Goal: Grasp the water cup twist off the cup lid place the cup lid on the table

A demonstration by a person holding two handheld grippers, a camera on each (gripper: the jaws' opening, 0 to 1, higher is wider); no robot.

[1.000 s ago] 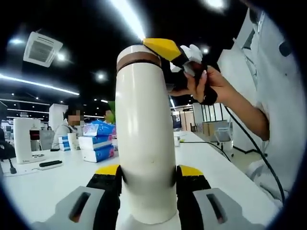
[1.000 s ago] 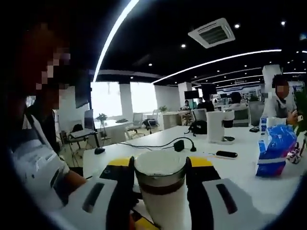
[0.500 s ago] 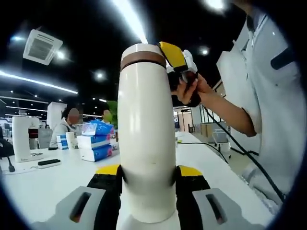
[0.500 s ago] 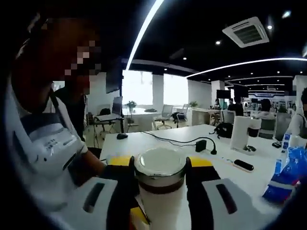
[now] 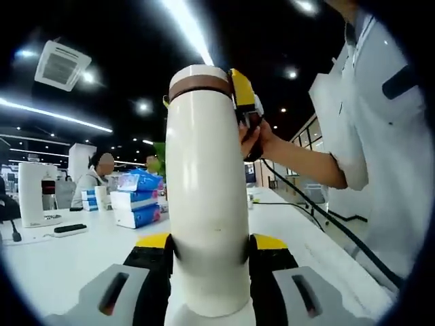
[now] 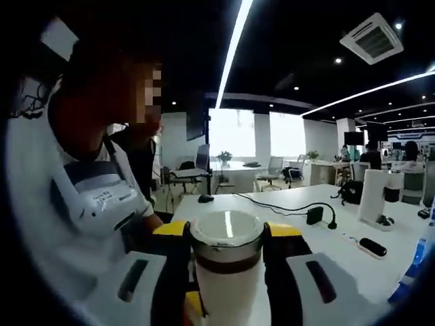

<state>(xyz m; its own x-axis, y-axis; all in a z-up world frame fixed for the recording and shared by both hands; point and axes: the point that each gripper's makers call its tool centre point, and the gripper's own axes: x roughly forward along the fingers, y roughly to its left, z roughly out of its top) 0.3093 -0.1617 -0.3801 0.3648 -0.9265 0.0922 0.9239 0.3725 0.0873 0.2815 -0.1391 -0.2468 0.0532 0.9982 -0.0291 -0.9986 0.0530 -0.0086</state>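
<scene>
Looking along the left gripper view, we see the left claw (image 5: pixel 212 252) clamped on the lower body of the white water cup (image 5: pixel 206 197), one yellow-tipped jaw on each side. The cup stands upright above the white worktop (image 5: pixel 61 261), its long axis running from the claw up to the brown band and cup lid (image 5: pixel 198 80) at the top. Beside the lid, the right claw (image 5: pixel 239 92) comes in, held by a hand (image 5: pixel 255 139). Well behind the cup, blue and white tissue packs (image 5: pixel 136 200) sit on the worktop.

In the right gripper view we look down onto the lid (image 6: pixel 226 234), which sits between the right claw's (image 6: pixel 226 238) jaws; they press against its rim, so we judge them closed on it. The lid still appears seated on the cup.

We judge the risk to lie in the twist: the cup's smooth, rounded wall could turn inside the left claw rather than the lid turning free, or the right jaws could slide on the rim. A tilted pull might also jam the thread.
</scene>
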